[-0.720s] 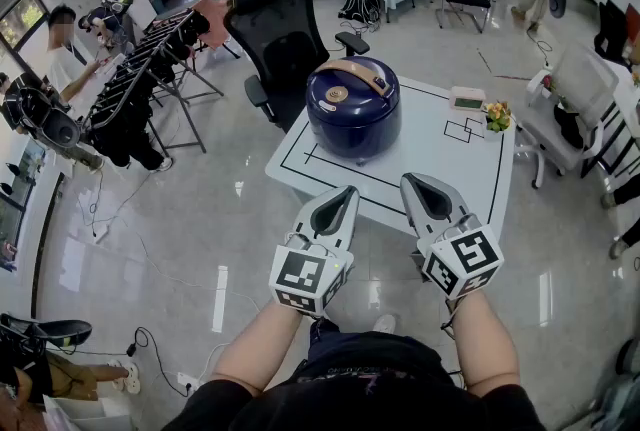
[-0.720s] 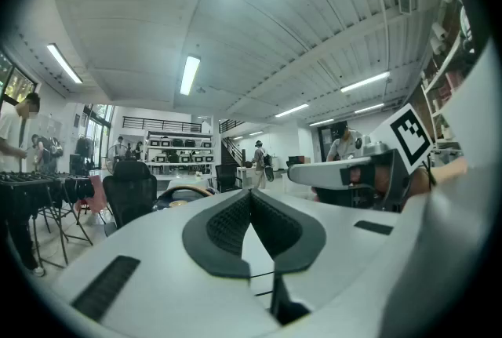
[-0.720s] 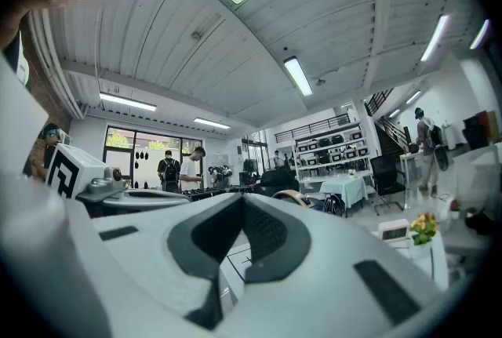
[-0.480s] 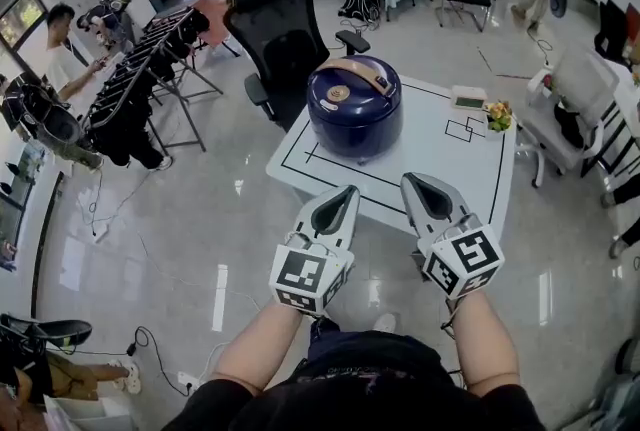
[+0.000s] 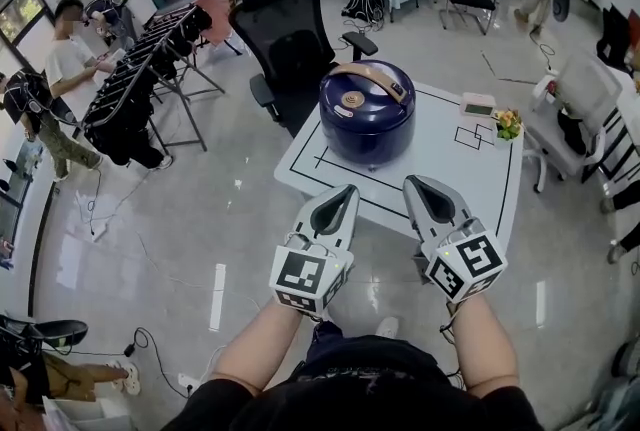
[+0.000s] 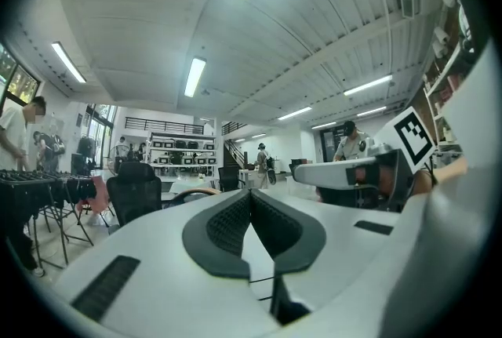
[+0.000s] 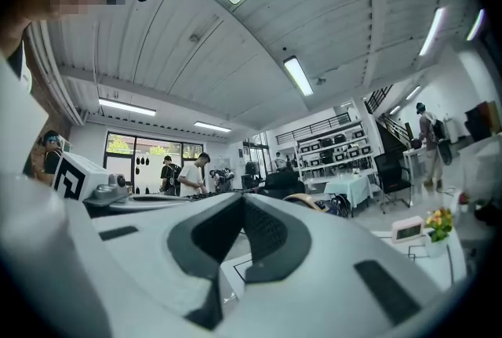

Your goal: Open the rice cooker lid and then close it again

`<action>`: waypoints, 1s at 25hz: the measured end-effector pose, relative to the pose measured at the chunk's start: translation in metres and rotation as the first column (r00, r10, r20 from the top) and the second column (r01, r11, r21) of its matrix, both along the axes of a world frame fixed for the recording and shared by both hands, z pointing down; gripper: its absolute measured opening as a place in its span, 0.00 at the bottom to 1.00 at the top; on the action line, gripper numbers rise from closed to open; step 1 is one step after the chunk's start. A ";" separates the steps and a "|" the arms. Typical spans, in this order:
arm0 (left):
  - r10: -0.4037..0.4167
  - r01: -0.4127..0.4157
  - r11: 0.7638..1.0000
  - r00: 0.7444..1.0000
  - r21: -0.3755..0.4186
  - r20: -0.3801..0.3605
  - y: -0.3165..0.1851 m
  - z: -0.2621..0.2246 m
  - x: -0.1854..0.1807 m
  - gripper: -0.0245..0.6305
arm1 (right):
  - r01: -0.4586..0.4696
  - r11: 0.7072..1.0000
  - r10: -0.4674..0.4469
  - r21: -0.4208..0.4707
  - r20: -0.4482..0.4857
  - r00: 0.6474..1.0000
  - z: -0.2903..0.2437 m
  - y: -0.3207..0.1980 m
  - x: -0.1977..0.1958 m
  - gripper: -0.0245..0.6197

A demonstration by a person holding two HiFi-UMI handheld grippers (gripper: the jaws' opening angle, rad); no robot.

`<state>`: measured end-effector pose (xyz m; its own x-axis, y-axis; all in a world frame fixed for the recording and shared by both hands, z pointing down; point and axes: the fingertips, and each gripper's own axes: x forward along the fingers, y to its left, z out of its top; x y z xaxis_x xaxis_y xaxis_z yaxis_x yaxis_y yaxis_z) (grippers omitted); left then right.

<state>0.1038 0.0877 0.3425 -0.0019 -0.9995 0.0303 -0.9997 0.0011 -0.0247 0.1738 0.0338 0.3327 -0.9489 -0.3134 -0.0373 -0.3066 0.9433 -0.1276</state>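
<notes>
The dark blue round rice cooker (image 5: 367, 114) with a tan handle stands at the left end of the white tabletop (image 5: 450, 174), lid down. The left gripper (image 5: 345, 192) and the right gripper (image 5: 414, 185) are at the tabletop's near edge, apart from the cooker. Both have their jaws together with nothing between them.

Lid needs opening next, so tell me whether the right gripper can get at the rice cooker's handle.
Probably yes. The right gripper, jaws shut, hangs near the table's front edge. Only bare tabletop lies between it and the rice cooker, whose handle lies exposed on top.
</notes>
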 end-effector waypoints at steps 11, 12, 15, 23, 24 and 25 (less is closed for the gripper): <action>0.059 -0.059 0.998 0.998 0.005 -0.012 -0.002 -0.006 -0.068 0.14 | -0.040 0.999 0.040 -0.028 0.005 0.999 -0.007 -0.001 -0.063 0.08; 0.064 -0.064 0.998 0.998 0.005 -0.011 -0.004 -0.006 -0.075 0.21 | -0.047 0.999 0.047 -0.025 0.008 0.999 -0.009 -0.001 -0.070 0.13; 0.064 -0.064 0.998 0.998 0.003 0.008 -0.012 -0.007 -0.098 0.50 | -0.091 0.996 0.091 -0.026 0.026 0.995 -0.014 -0.009 -0.086 0.28; 0.146 -0.146 0.989 0.989 -0.003 0.037 -0.027 -0.003 -0.144 0.55 | -0.231 0.971 0.234 -0.062 0.051 0.971 -0.014 -0.037 -0.111 0.32; 0.160 -0.160 0.987 0.986 -0.005 0.041 -0.028 -0.002 -0.149 0.55 | -0.245 0.968 0.248 -0.060 0.050 0.967 -0.014 -0.038 -0.114 0.32; 0.174 -0.174 0.985 0.984 -0.008 0.046 -0.029 -0.001 -0.154 0.55 | -0.260 0.964 0.263 -0.058 0.050 0.964 -0.014 -0.040 -0.117 0.32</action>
<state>-0.0501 0.0585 0.3413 0.1703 -0.9847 0.0377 -0.9824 -0.1727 -0.0711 0.0571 -0.0060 0.3192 -0.8304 -0.5531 -0.0663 -0.5325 0.8231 -0.1976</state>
